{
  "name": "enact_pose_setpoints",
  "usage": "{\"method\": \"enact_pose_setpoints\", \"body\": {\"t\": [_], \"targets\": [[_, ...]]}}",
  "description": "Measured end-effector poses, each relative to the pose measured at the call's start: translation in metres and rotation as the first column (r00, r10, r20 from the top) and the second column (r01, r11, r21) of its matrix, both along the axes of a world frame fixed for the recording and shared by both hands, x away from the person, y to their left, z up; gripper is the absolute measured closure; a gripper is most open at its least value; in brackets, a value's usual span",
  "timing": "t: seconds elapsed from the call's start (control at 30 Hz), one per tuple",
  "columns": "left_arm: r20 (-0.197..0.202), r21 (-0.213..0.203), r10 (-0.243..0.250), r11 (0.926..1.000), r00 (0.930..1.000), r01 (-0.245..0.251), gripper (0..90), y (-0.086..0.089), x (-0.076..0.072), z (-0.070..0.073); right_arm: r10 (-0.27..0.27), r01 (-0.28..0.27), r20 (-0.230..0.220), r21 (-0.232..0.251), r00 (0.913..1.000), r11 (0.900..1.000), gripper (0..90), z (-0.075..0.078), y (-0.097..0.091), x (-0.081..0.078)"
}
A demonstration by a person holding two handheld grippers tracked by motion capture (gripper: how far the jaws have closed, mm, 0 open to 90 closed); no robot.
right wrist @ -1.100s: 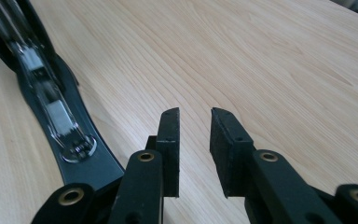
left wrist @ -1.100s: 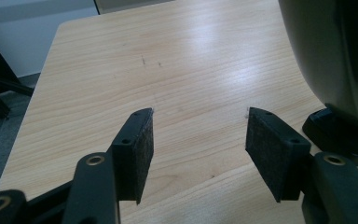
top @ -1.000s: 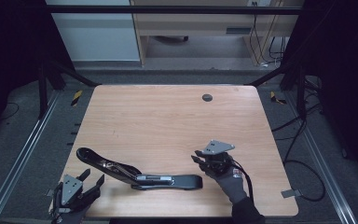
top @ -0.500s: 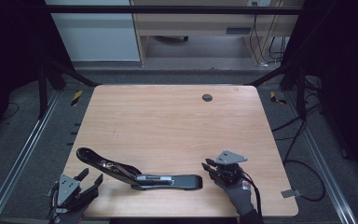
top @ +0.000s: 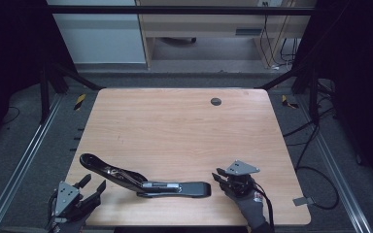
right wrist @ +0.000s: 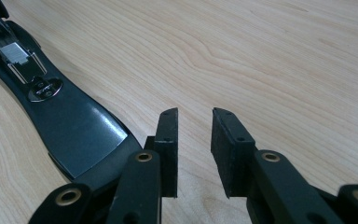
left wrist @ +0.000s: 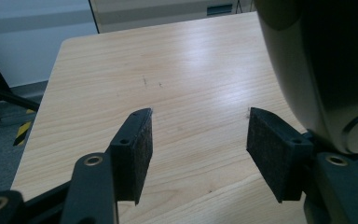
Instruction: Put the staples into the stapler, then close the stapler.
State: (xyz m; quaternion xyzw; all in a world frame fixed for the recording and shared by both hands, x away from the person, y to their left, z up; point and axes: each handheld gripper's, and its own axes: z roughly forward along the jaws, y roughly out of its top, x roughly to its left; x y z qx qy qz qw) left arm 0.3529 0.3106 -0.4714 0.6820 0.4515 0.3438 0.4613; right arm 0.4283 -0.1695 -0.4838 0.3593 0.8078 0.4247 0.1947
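Your right gripper has pulled back toward six o'clock. Left gripper gapes wide, empty, off the table corner; stapler lies between; right nearly shut, empty, bare wood toward twelve.

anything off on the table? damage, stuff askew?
One oddity: the black stapler near the table's front edge lies swung wide open, its top arm raised toward the left and the metal staple channel exposed. No visible damage or spill. The left gripper and right gripper both hold nothing, jaws apart.
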Motion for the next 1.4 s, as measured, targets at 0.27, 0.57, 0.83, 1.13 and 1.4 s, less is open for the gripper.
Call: {"method": "enact_pose_setpoints", "body": {"t": [0.27,0.57,0.83,1.13,1.4], "targets": [[0.014,-0.009,-0.007,0.9999,0.9999,0.007,39.9,-0.001,-0.002,0.005,-0.003,0.003,-0.001,0.002,1.0,1.0,72.3,-0.001,0.0,-0.001],[0.032,-0.031,-0.027,0.9991,0.9991,0.028,39.4,0.002,-0.006,0.012,0.004,-0.004,-0.005,0.006,1.0,1.0,72.3,-0.002,0.001,-0.003],[0.052,-0.037,-0.052,0.9979,0.9973,0.054,39.3,0.004,-0.011,0.017,0.002,-0.002,-0.009,0.008,1.0,1.0,72.4,-0.003,0.0,-0.005],[0.061,-0.036,-0.061,0.9973,0.9962,0.063,37.8,0.002,-0.015,0.021,0.014,-0.014,-0.001,0.017,0.9999,0.9998,72.5,-0.002,0.003,-0.009],[0.069,-0.043,-0.073,0.9962,0.995,0.076,36.8,0.0,-0.017,0.025,0.026,-0.026,-0.009,0.019,0.9996,0.9995,73.0,-0.003,0.007,-0.011]]}}
